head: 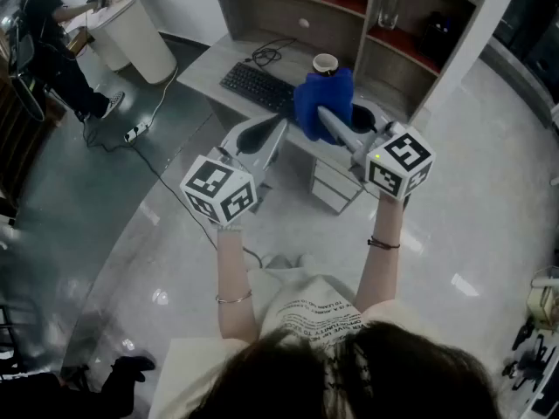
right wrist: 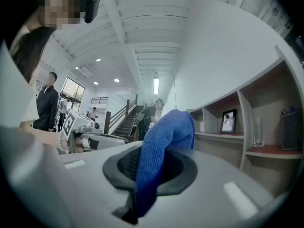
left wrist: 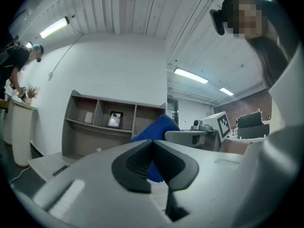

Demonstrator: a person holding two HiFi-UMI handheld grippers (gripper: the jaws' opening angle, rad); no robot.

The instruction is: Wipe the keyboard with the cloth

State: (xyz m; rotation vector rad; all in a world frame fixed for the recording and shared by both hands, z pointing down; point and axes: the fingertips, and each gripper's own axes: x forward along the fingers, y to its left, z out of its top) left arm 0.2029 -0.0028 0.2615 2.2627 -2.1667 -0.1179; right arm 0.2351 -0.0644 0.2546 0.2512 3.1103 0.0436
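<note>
Snugly in right gripper (right wrist: pixel 145 172), cloth (right wrist: pixel 170 127) (blue)

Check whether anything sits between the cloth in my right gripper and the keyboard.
Nothing visible does. The right gripper holds the blue cloth just right of the keyboard, whose keys lie bare. The cup stands beyond the cloth, and the shut left gripper hangs on the keyboard's near side.
</note>
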